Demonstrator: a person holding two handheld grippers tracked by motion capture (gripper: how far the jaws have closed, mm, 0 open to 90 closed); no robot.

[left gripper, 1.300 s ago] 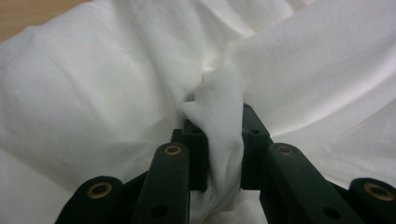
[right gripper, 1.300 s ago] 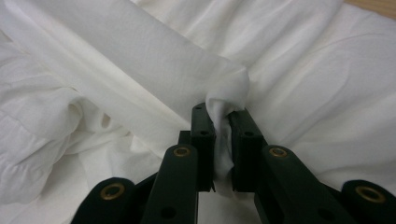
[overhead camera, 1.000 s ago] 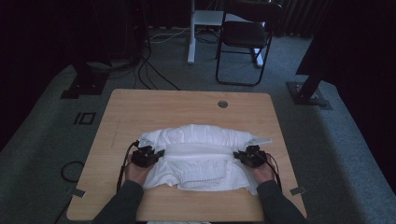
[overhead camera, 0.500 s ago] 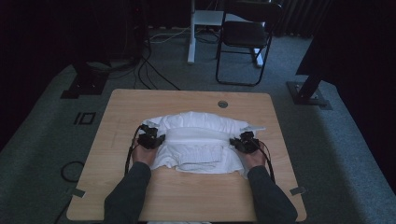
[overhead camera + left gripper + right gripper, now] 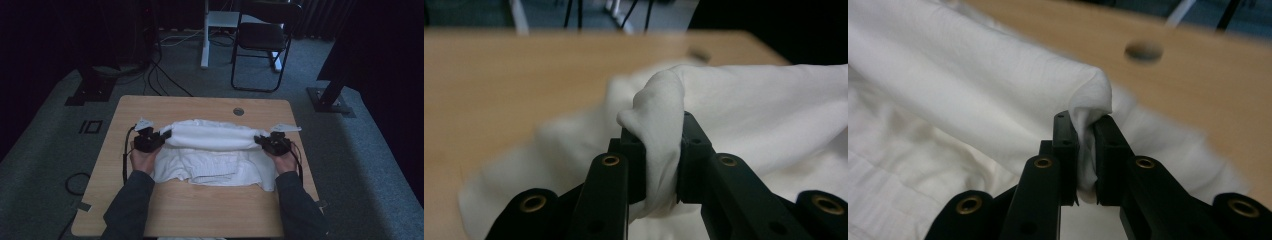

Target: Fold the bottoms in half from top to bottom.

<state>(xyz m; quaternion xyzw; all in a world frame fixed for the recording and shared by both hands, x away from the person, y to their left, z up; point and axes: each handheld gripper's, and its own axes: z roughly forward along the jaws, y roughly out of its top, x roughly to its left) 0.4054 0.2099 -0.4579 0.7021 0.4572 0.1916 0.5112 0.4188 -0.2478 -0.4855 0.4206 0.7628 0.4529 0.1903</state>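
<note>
A white cloth (image 5: pixel 212 150) lies across the middle of the wooden table (image 5: pixel 200 210). Its upper fold is lifted off the table and stretched as a thick roll between both grippers. My left gripper (image 5: pixel 162 137) is shut on the cloth's left end, and the left gripper view has bunched white fabric (image 5: pixel 659 125) pinched between the black jaws of the left gripper (image 5: pixel 663 150). My right gripper (image 5: pixel 260 141) is shut on the right end, where a thin pleat of fabric (image 5: pixel 1088 120) is squeezed between the jaws of the right gripper (image 5: pixel 1087 150). The cloth's lower part rests flat toward the person.
A round grommet hole (image 5: pixel 238 111) sits near the table's far edge. Beyond the table stand a dark chair (image 5: pixel 262 45), a white desk leg (image 5: pixel 204 35) and floor cables (image 5: pixel 160 75). Black stand feet rest on the carpet at the left (image 5: pixel 90 87) and at the right (image 5: pixel 330 97).
Both hands have risen and moved away from the person, carrying the gripped cloth edge with them. The fold now hangs stretched between the grippers farther up the table.
</note>
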